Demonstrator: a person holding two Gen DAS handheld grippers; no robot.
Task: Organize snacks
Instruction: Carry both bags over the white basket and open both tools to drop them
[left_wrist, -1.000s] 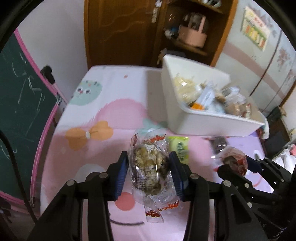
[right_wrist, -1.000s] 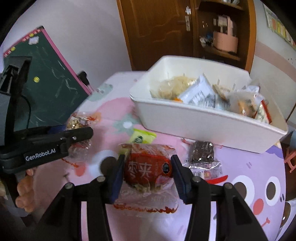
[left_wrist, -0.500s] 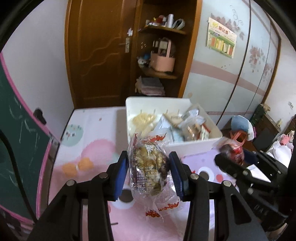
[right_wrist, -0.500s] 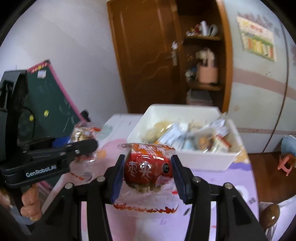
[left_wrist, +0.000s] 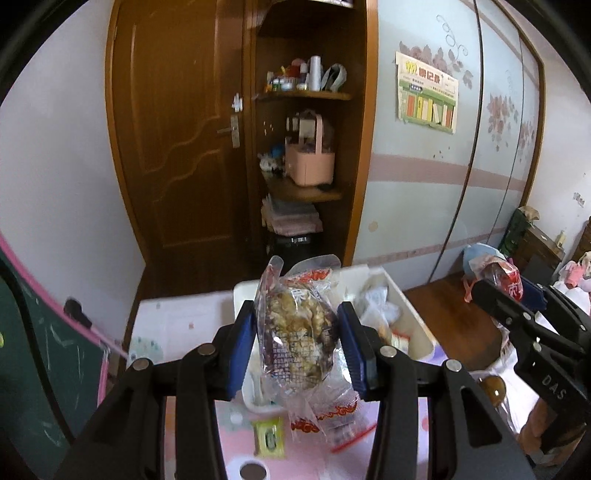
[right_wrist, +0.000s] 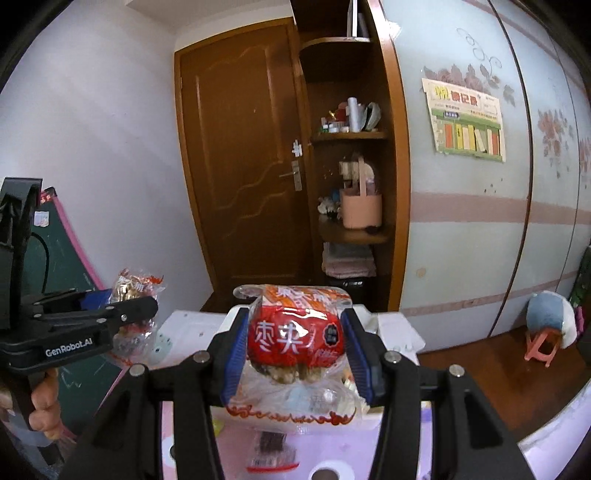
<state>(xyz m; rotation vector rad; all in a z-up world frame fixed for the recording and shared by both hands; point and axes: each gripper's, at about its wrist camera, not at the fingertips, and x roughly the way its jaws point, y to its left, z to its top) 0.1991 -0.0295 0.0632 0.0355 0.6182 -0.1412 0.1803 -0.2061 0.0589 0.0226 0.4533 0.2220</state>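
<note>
My left gripper is shut on a clear-wrapped walnut snack, held high above the table. The white snack bin lies below and behind it, mostly hidden by the packet. My right gripper is shut on a red-labelled date snack in clear wrap, raised over the same bin. Each gripper shows in the other's view: the right one at the far right, the left one at the left with a hand below it. A green packet and a dark packet lie on the pink table.
A green chalkboard with a pink frame stands left of the table. Behind are a brown door, open shelves with a pink basket, and a pale wardrobe. A pink stool stands on the wooden floor at right.
Both grippers have risen well above the table with their snacks still held. The bin has dropped lower in both views and the far wall fills more of each.
</note>
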